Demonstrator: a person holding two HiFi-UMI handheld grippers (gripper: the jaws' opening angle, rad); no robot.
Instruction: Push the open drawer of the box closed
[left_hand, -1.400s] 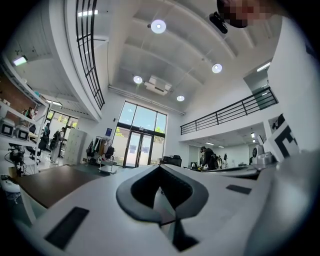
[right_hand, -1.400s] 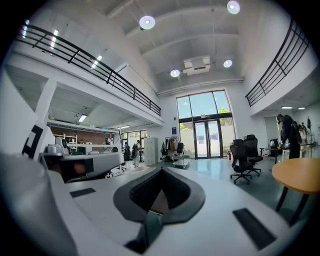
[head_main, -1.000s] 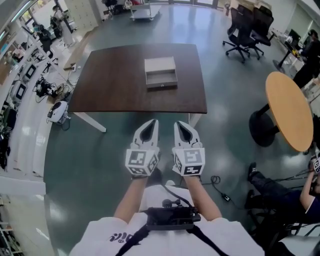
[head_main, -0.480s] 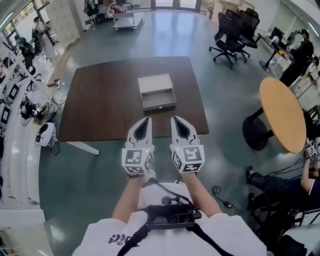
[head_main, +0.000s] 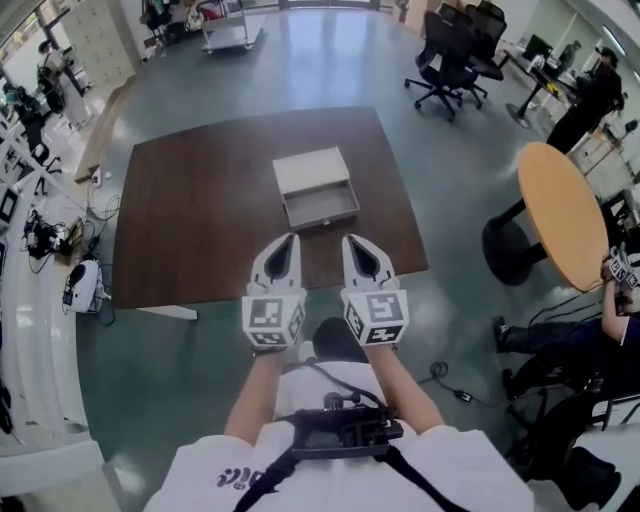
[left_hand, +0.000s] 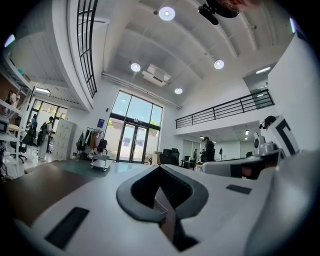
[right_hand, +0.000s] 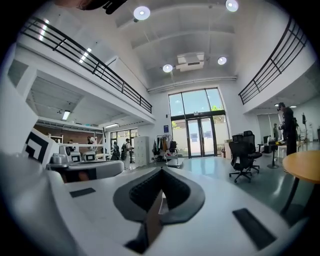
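A pale grey box (head_main: 312, 170) sits on the dark brown table (head_main: 200, 220), its drawer (head_main: 321, 209) pulled out toward me and empty. My left gripper (head_main: 290, 238) and right gripper (head_main: 350, 239) are held side by side over the table's near edge, a short way in front of the drawer, touching nothing. Both are shut with nothing between the jaws. In the left gripper view (left_hand: 162, 167) and the right gripper view (right_hand: 161, 170) the jaws meet at their tips and point level across the hall; the box is out of those two views.
A round wooden table (head_main: 565, 220) stands to the right, with a person's arm at its far edge (head_main: 612, 300). Black office chairs (head_main: 445, 55) stand beyond the brown table. Workbenches with equipment (head_main: 25, 170) line the left wall. A cart (head_main: 225, 30) stands far back.
The brown table and box have drawn nearer in the head view; both grippers now reach over the table's near edge, closer to the drawer. Their jaws stay shut.
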